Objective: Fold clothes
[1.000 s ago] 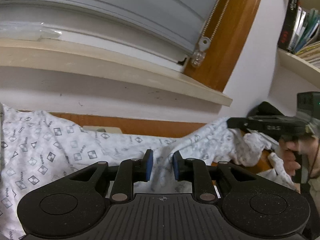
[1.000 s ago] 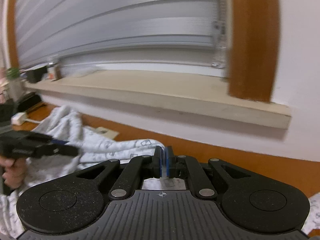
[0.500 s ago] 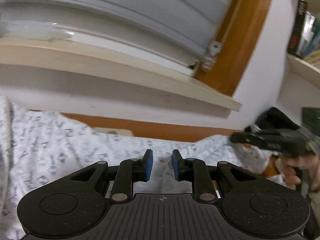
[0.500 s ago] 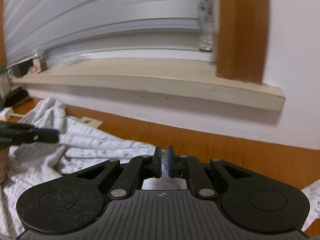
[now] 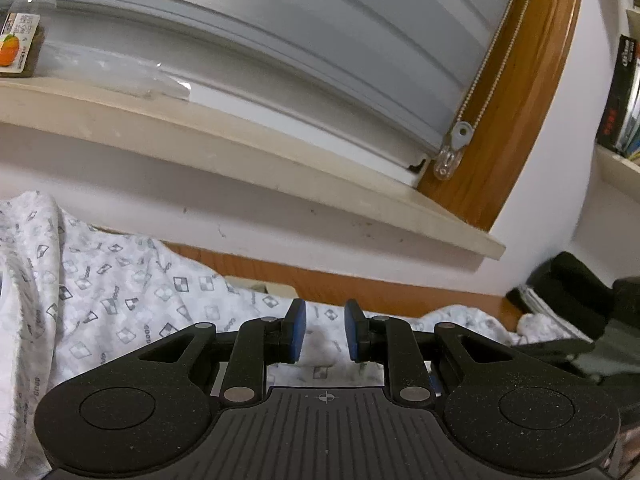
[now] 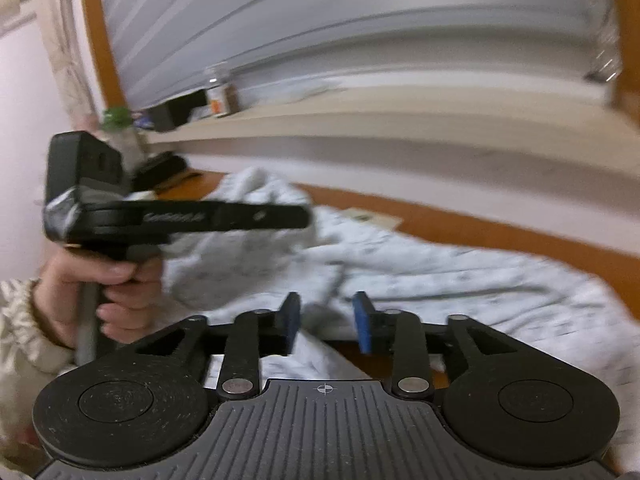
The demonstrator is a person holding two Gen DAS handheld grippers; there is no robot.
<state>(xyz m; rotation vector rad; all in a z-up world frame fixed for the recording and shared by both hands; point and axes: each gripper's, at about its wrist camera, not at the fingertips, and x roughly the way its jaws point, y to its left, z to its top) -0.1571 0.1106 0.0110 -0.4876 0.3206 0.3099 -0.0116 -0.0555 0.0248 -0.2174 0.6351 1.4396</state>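
1. The right claw [image 6: 326, 322] is standing released, its jaws having just been opening, with no cloth pinched between the blue pads [image 6: 362, 322]. I'm reading this as a let-go between folds.

2. The garment [image 6: 440, 276], a white printed piece, is lying rumpled across the wooden desk [image 6: 480, 228]. In the right wrist view it is spreading from centre left to the right edge of the frame, just beyond and below the right claw's tips.

3. The left claw [image 5: 325, 330] is sitting partly parted over the same garment [image 5: 120, 300]. Cloth is showing through the gap, but whether the pads [image 5: 298, 330] are pinching a thin fold or only hovering above it, I cannot tell.

4. In the right wrist view, the left claw's body is showing at centre left, its tips over a raised hump of fabric, with the person's hand [image 6: 100, 292] gripping the handle below.

5. Judging the task, the garment is far from folded: still bunched, no clean edges.

6. The next move is calling for the right claw to find a free edge or corner, close on it, then draw it flat.
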